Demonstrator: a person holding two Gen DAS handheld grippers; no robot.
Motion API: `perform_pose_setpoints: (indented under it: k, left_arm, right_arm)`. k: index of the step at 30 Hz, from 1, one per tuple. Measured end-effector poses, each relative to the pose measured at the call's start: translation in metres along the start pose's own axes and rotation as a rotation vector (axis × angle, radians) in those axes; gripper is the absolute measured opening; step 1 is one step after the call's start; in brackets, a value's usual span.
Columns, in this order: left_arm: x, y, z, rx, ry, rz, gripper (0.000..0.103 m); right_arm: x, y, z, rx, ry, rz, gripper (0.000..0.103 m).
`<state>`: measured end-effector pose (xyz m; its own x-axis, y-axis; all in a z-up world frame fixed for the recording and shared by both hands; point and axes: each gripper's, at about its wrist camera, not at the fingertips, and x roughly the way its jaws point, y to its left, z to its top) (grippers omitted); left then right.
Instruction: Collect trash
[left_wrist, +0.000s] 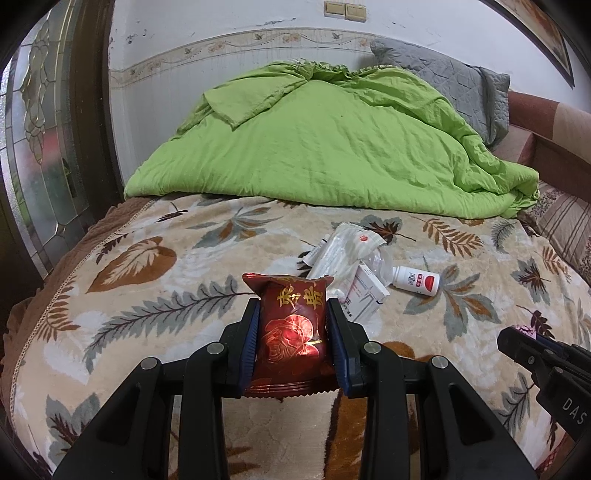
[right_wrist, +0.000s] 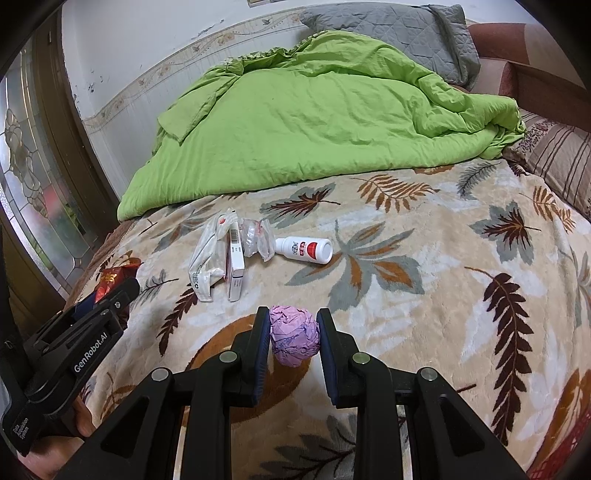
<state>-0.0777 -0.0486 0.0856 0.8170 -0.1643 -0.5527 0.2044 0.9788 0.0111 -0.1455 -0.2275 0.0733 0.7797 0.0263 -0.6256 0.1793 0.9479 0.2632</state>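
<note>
Currently a red snack packet (left_wrist: 291, 328) is pinched upright in the left tongs (left_wrist: 291, 332) and a crumpled pink paper ball (right_wrist: 294, 339) is clamped in the right tongs (right_wrist: 291, 341), both held above the leaf-print bed (right_wrist: 461, 295). No bin is seen. Both pinches are best kept firm during carrying; the glossy packet could slip. A white bottle (right_wrist: 304, 249), a flat box (right_wrist: 236, 258) and clear wrappers (right_wrist: 210, 258) are left on the blanket, near each other.
</note>
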Motion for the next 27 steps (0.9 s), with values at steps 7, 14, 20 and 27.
perform_pose_setpoints:
  k: [7,14,20,27]
  left_arm:
    - [-0.0009,0.0029,0.0014,-0.011,-0.007,0.023,0.034]
    - [-0.0032,0.0067,0.002,-0.021,-0.018,0.037,0.034]
    - [-0.0043,0.0065,0.0018,-0.027,-0.02,0.034,0.034]
    - [-0.0064,0.0045,0.0017,-0.021,-0.022,0.035,0.034]
  right_arm:
    - [-0.0005,0.0017,-0.0025,0.0,0.001,0.004,0.027]
    - [0.002,0.0072,-0.0033,-0.005,0.006,0.012,0.027]
    - [0.0028,0.0083,-0.002,-0.005,0.009,0.016,0.027]
    - [0.0008,0.0069,-0.0018,0.0,0.005,0.018,0.027]
